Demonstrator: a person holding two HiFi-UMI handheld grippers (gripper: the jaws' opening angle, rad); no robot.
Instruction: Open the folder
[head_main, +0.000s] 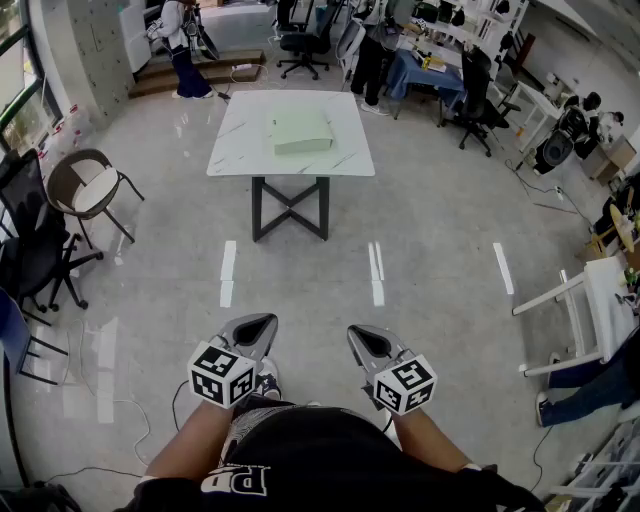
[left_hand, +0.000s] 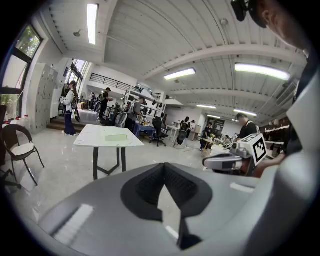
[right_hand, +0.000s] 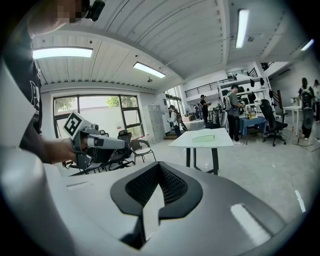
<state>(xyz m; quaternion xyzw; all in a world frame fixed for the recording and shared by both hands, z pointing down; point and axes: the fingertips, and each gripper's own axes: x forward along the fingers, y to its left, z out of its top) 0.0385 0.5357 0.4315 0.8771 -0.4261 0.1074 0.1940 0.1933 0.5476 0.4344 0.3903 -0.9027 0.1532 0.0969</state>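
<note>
Left gripper (head_main: 262, 322) sits low by my waist, fingers pressed together w/ nothing btwn them. Ahead, well apart from me across the floor (head_main: 300, 270), stands the white bench (head_main: 245, 150). The pale green folder (head_main: 302, 131) lies flat on it, closed, about mid-top. Right gripper (head_main: 357, 335) is low too, level w/ the left one, fingers shut tight & empty.

So the step in hand, as I judge it, is the approach; no contact w/ the folder yet. To do it well:

- **Approach:** walk straight to the near edge of the bench & stop close enough that the folder is in easy reach w/o leaning.
- **Spine:** can't tell from here which edge it is, so check that first once close.
- **Fingers:** spread both pairs before reaching in.
- **Opening:** I'd pin the back cover near the spine w/ one gripper, slip one finger of the other under the free edge of the top cover, then swing it over.
- **Snags:** a thin cover flat on a smooth top is prob. hard to get under, so I may need to nudge the folder till a corner overhangs the edge. It may also skid on that slick-looking top, so press down before lifting.
</note>
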